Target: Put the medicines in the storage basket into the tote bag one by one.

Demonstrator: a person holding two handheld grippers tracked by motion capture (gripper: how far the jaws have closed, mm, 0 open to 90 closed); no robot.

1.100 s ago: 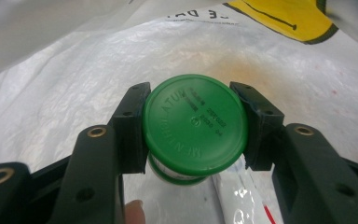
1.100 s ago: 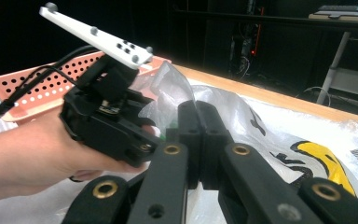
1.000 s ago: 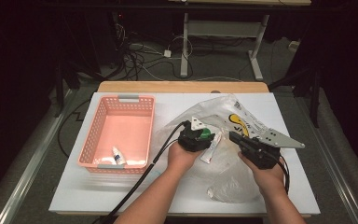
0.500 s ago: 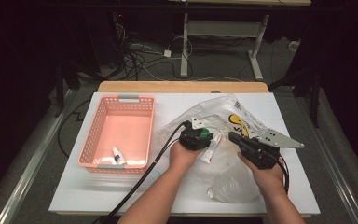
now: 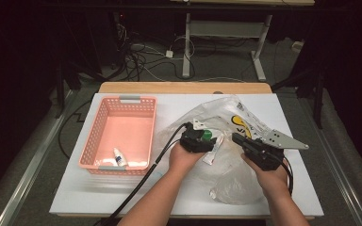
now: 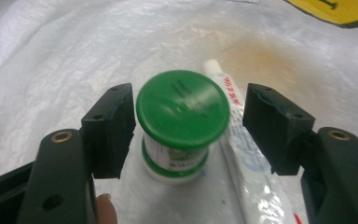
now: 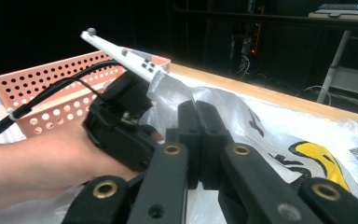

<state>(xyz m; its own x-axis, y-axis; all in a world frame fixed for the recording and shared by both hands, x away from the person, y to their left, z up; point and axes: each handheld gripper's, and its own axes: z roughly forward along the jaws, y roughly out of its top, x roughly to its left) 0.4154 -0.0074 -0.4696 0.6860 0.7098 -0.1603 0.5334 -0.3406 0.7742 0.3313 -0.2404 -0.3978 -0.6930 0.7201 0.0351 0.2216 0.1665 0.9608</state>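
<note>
The left gripper (image 6: 189, 123) stood wide open around a small jar (image 6: 182, 126) with a green lid, one jaw close beside the lid on one side, the other clear of it on the far side; neither jaw pressed it. The jar stood upright on the clear plastic bag (image 5: 226, 117) spread over the white table (image 5: 169, 193), and a white tube (image 6: 240, 154) lay on the bag just beside it, touching or nearly touching its base. From above, the jar (image 5: 207, 135) sat near the middle of the table, right of the pink basket (image 5: 99, 136), which held a small white bottle (image 5: 119, 157) near its front wall. The right gripper (image 7: 199, 140) had its jaws pressed flat together, and a fold of the bag rose just behind them; I could not tell whether they pinched it. That gripper (image 5: 238, 139) lay right of the jar, well apart from it, over the bag.
</note>
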